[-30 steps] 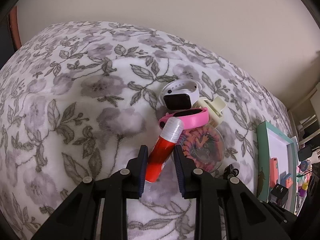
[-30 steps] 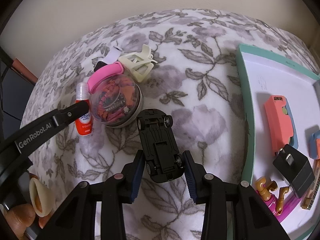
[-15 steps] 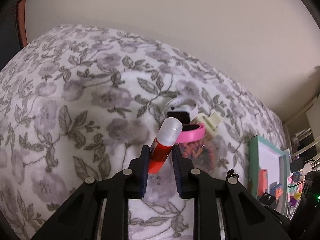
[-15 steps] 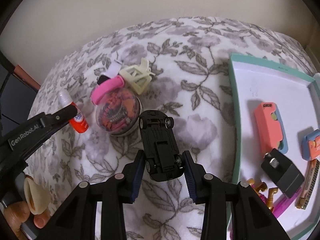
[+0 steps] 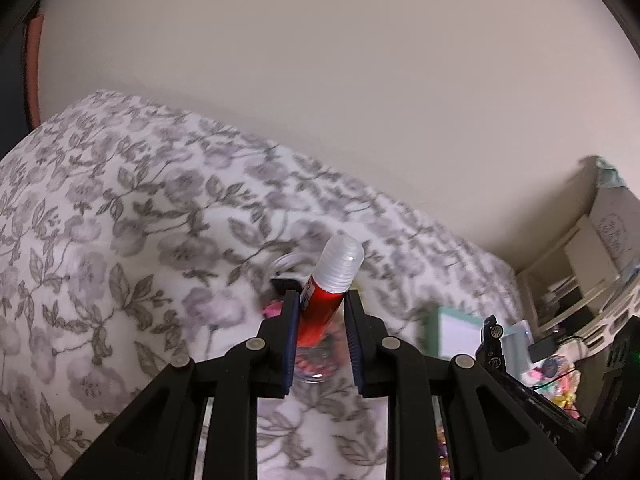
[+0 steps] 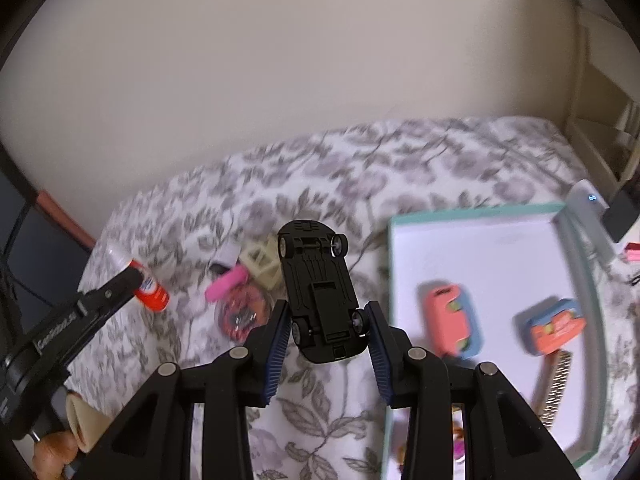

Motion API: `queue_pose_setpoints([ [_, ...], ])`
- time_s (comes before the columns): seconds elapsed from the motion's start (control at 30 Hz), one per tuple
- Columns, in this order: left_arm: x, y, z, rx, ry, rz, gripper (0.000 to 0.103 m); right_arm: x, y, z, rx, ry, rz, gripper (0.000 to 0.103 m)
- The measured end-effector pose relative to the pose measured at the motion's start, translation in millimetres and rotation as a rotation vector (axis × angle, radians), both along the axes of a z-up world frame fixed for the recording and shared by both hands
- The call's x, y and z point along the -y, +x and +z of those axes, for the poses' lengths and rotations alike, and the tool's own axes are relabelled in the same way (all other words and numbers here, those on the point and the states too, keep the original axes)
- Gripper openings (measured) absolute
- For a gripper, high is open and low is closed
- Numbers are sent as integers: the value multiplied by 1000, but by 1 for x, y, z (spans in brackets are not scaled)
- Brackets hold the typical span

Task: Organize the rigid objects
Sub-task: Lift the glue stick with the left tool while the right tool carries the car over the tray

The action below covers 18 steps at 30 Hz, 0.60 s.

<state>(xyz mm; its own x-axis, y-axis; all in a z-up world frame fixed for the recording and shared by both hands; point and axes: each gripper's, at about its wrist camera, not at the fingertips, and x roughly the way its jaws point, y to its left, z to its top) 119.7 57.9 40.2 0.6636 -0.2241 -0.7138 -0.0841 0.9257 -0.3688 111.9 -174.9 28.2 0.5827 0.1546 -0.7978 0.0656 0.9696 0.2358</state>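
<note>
My left gripper (image 5: 320, 306) is shut on a red glue bottle (image 5: 326, 304) with a clear ribbed cap, held tilted well above the floral bedspread (image 5: 120, 240). The same glue bottle (image 6: 152, 290) and left gripper (image 6: 130, 274) show at the left of the right wrist view. My right gripper (image 6: 326, 320) is shut on a black toy car (image 6: 320, 286), underside up, lifted off the bedspread (image 6: 400, 160). The car (image 5: 491, 340) also peeks in at the right of the left wrist view. To the right lies a teal-rimmed white tray (image 6: 394, 264).
On the bedspread below lie a pink band (image 6: 226, 284), a cream clip (image 6: 262, 266), a clear round case of coloured pieces (image 6: 240, 314) and a white-strapped watch (image 5: 286, 268). The tray holds two coral-and-blue items (image 6: 450, 320) (image 6: 556, 326) and a comb-like strip (image 6: 556, 388). Shelves (image 5: 580, 280) stand at the right.
Both grippers have risen from the bedspread with their objects. The glue bottle and the toy car were resting on the cover a second ago and now hang above it.
</note>
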Motion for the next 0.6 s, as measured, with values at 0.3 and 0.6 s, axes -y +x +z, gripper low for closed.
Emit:
queue_pose_setpoints([
  [0.3,64,10,20,7,-3,-110,23,66,-8,30,55,10,-148,40],
  [0.6,142,23,22,13,1,-246,23,115,-17,39,59,-79,-271,40],
])
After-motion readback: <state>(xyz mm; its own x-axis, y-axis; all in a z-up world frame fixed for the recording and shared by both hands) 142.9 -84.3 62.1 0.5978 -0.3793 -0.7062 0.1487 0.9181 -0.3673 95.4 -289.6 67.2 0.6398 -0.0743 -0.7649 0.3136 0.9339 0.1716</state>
